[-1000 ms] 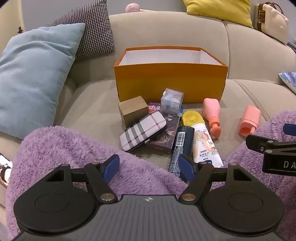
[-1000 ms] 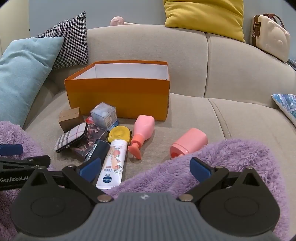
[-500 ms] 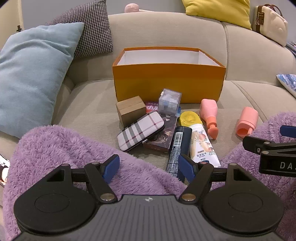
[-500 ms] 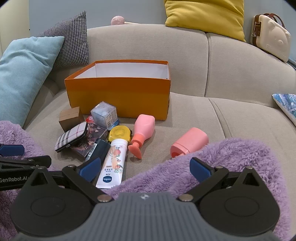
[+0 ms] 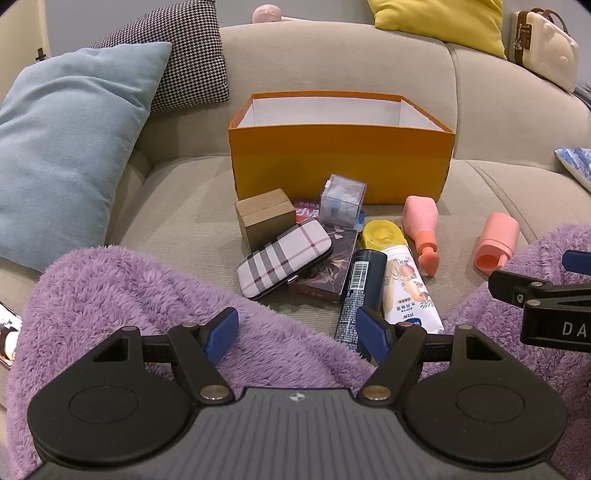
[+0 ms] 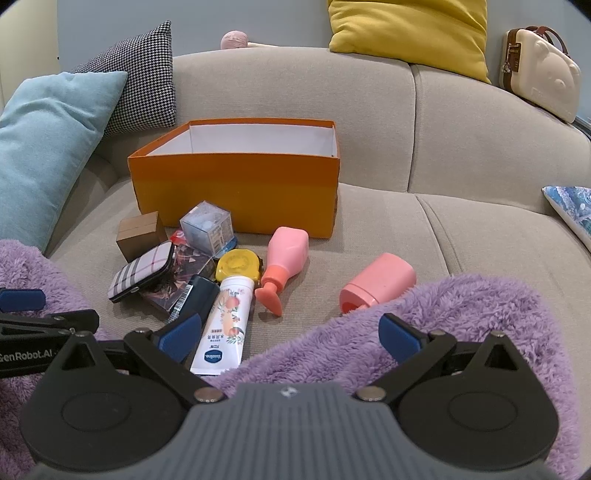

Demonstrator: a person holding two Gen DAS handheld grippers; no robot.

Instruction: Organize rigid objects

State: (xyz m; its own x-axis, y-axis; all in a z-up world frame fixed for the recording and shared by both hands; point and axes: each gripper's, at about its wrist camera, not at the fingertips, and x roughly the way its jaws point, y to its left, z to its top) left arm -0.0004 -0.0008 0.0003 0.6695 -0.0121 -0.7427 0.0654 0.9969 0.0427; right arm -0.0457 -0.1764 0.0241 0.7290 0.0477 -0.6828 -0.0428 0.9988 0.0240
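Note:
An open orange box (image 5: 340, 162) (image 6: 236, 184) stands on the beige sofa seat. In front of it lies a cluster: a brown cardboard cube (image 5: 264, 219), a clear plastic cube (image 5: 341, 199), a plaid case (image 5: 284, 258), a dark tube (image 5: 356, 291), a white lotion tube (image 5: 404, 288) with a yellow cap, a pink pump bottle (image 5: 421, 227) (image 6: 284, 258) and a pink cylinder (image 5: 496, 242) (image 6: 376, 284). My left gripper (image 5: 297, 334) is open above the purple fleece, short of the cluster. My right gripper (image 6: 290, 332) is open too, nothing between its fingers.
Purple fleece blankets (image 5: 122, 291) (image 6: 461, 332) lie at the seat's front on both sides. A light blue cushion (image 5: 66, 147) and a houndstooth cushion (image 5: 177, 59) stand at the left. A yellow cushion (image 6: 406, 33) and a cream case (image 6: 539, 70) rest on the backrest.
Both views have shifted only slightly; the left gripper's view drifted a little so the objects sit marginally lower-left. Nothing was grasped or moved.

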